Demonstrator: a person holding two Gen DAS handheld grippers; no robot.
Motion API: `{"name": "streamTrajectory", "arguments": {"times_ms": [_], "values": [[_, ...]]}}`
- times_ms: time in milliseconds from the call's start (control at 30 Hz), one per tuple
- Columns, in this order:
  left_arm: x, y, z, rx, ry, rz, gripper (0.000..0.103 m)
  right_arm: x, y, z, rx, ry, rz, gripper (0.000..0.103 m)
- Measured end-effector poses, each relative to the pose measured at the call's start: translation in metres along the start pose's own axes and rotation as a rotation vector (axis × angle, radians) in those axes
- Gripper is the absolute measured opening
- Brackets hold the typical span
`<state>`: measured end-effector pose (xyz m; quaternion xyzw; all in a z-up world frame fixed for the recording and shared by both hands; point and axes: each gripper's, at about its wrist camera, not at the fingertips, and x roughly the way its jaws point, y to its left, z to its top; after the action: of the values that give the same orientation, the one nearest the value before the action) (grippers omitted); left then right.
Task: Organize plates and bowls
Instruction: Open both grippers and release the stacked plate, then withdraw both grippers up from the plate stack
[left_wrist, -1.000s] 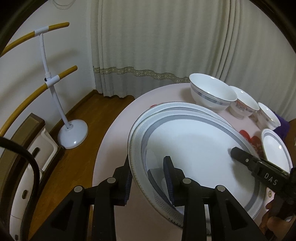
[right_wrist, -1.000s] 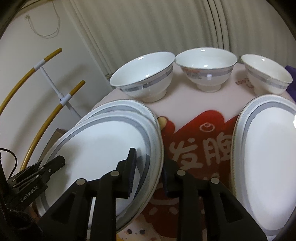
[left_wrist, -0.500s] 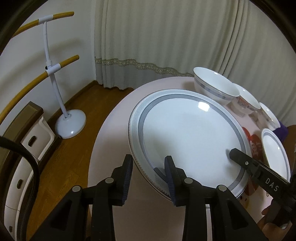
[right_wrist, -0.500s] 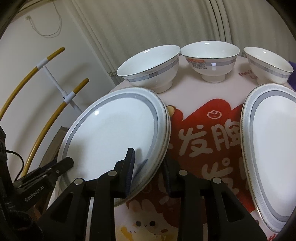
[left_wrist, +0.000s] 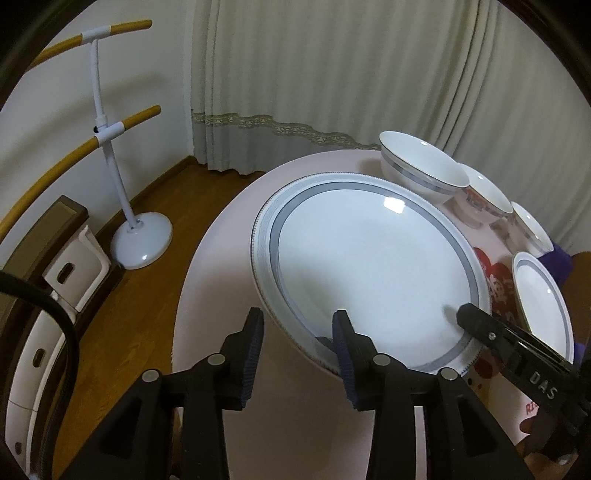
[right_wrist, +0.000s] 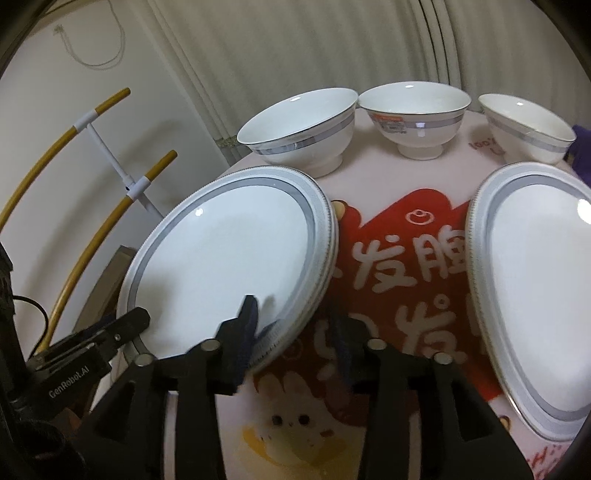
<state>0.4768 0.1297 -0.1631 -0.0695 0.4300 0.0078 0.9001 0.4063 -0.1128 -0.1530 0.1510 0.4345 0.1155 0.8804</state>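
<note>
**Both grippers loosen at the edge of the plate stack**

The stack of plates (left_wrist: 369, 266) lies flat on the left part of the round table (left_wrist: 221, 295), one large plate with a grey band on top of another with the same pattern. The left gripper (left_wrist: 297, 345) is at the near rim of this stack. Its jaws are opening: the rim is between them, one finger above the plate and the other outside the edge, and a clear gap shows on the outer side, so the pads do not press on it.

The right gripper (right_wrist: 295, 325) is at the opposite side of the same stack (right_wrist: 229, 266). Its jaws are opening too; the rim of the plates is between the two fingers, which stand apart, and the picture is a little blurred there.

To the right of the stack, well apart from it, a single plate (right_wrist: 535, 288) lies on the red and pink table cover (right_wrist: 399, 236). Behind the plates, three bowls stand upright in a row: a big bowl (right_wrist: 303, 129) just beside the stack, a middle bowl (right_wrist: 417, 118) and a small bowl (right_wrist: 524, 129). On the floor at the left, a white stand (left_wrist: 140, 240) with curved yellow bars stands before a pale curtain (left_wrist: 332, 74).
</note>
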Motion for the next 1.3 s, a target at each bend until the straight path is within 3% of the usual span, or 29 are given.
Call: {"name": "streamTrajectory", "arguments": {"times_ms": [133,467,700,900,1100,1300], "values": [[-0.014,-0.01,-0.008,0.013,-0.014,0.039,0.051,-0.017,-0.002,-0.007,-0.006,-0.006,-0.02,0.061],[-0.07,-0.044,-0.032,0.054,-0.089,0.066,0.052,-0.065,-0.01,-0.024,-0.007,-0.032,-0.014,0.062],[-0.129,-0.065,-0.058,0.089,-0.2,0.048,0.072,-0.112,-0.012,-0.031,-0.012,-0.087,0.015,0.065],[-0.186,-0.081,-0.082,0.119,-0.295,0.034,0.085,-0.162,-0.014,-0.036,-0.026,-0.163,0.017,0.073],[-0.245,-0.098,-0.105,0.139,-0.39,0.001,0.1,-0.214,-0.017,-0.04,-0.053,-0.26,-0.021,0.089],[-0.291,-0.117,-0.133,0.177,-0.444,-0.018,0.102,-0.258,-0.022,-0.043,-0.081,-0.332,-0.062,0.101]]}}
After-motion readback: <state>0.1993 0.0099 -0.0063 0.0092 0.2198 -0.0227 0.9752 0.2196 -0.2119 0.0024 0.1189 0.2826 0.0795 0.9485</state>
